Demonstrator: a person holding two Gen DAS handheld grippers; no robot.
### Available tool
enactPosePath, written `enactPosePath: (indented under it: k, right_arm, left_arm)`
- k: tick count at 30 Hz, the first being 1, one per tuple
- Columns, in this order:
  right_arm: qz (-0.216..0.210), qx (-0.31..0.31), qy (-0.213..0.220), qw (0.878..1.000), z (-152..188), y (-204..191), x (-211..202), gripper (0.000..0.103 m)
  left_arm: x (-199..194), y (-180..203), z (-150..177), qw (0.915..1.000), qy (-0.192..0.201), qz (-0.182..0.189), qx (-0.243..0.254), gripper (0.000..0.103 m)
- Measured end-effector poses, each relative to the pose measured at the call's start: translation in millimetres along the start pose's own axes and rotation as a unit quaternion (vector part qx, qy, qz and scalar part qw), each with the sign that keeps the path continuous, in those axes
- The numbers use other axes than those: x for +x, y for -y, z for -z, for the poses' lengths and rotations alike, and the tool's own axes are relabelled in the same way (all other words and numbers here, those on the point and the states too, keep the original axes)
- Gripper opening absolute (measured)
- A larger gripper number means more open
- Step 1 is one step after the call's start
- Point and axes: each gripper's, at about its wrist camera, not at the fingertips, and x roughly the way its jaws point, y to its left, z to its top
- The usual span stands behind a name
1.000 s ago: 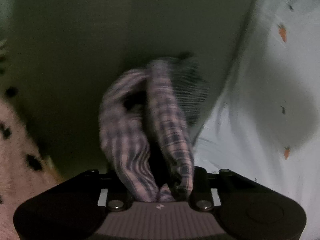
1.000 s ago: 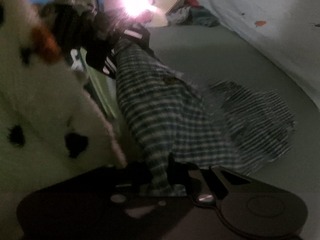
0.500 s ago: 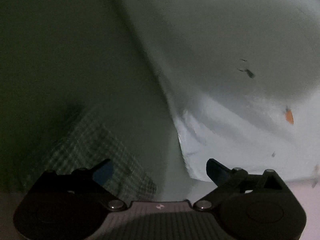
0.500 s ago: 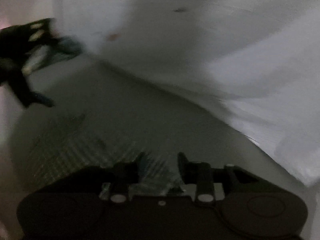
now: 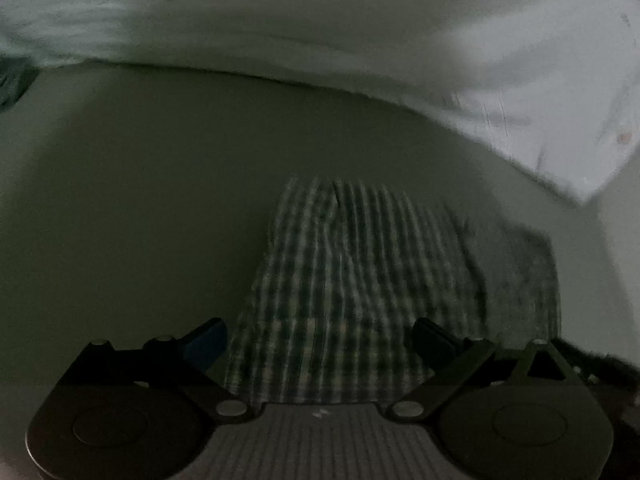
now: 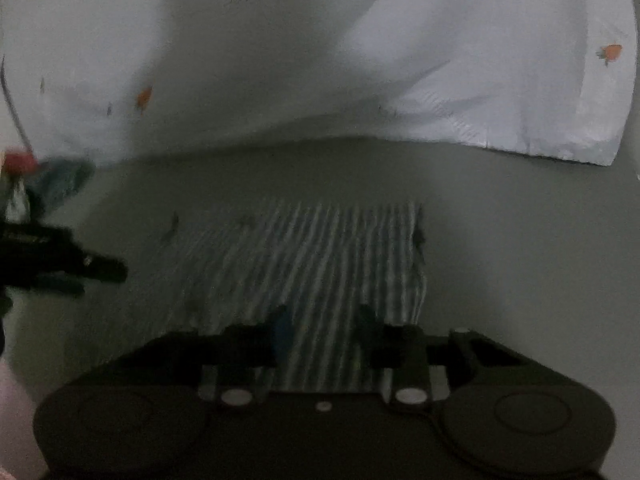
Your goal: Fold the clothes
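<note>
Plaid cloth [image 5: 352, 280] lies flat on the grey-green surface [image 5: 140, 200] below my tongs: left gripper [image 5: 320, 340] spread wide, right gripper [image 6: 322, 332] parted and empty, white carrot-print sheet [image 6: 360, 60] beyond.

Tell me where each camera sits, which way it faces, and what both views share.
Left wrist: on the left gripper, looking down along its open fingers at the plaid cloth on the grey surface.
Right wrist: on the right gripper, facing the same cloth; the left gripper shows at the left edge.
Shared: plaid cloth, grey surface, white sheet.
</note>
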Motion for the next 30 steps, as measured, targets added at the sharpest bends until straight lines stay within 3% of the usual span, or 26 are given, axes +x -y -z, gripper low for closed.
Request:
enactPosePath:
  k: [4, 6, 8, 9, 13, 18, 20, 22, 24, 28, 30]
  right_arm:
    - [0.019, 0.033, -0.033, 0.999, 18, 19, 16, 0.031]
    - [0.033, 0.046, -0.031, 0.998, 13, 28, 12, 0.033]
    - [0.035, 0.067, -0.024, 0.997, 11, 40, 2, 0.036]
    - [0.032, 0.085, -0.020, 0.996, 11, 49, -2, 0.043]
    - [-0.009, 0.153, -0.017, 0.988, 8, 76, 0, 0.054]
    - [-0.072, 0.184, -0.041, 0.979, 3, 85, 36, 0.057]
    - [-0.090, 0.201, -0.044, 0.974, 1, 89, 46, 0.064]
    - [-0.104, 0.220, -0.040, 0.969, 1, 93, 51, 0.074]
    - [-0.117, 0.243, -0.038, 0.962, 1, 95, 55, 0.076]
    - [-0.163, 0.258, -0.059, 0.950, -12, 88, 74, 0.068]
    - [-0.168, 0.241, -0.067, 0.954, -17, 73, 80, 0.070]
  left_arm:
    - [40, -12, -18, 0.9964, -0.050, 0.040, -0.056, 0.099]
    - [37, -23, -26, 0.9938, -0.042, 0.053, -0.088, 0.099]
    - [30, -28, -31, 0.9948, -0.024, 0.039, -0.091, 0.099]
    - [27, -30, -35, 0.9954, -0.013, 0.031, -0.090, 0.099]
    - [33, -39, -39, 0.9934, -0.032, 0.071, -0.084, 0.099]
    - [39, -50, -44, 0.9879, -0.058, 0.123, -0.075, 0.103]
    - [38, -44, -41, 0.9857, -0.063, 0.147, -0.054, 0.103]
    - [39, -38, -41, 0.9863, -0.061, 0.148, -0.039, 0.103]
    - [45, -31, -45, 0.9849, -0.058, 0.161, -0.029, 0.103]
    - [65, -26, -54, 0.9727, -0.064, 0.216, -0.055, 0.103]
    - [72, -24, -53, 0.9633, -0.068, 0.247, -0.079, 0.103]
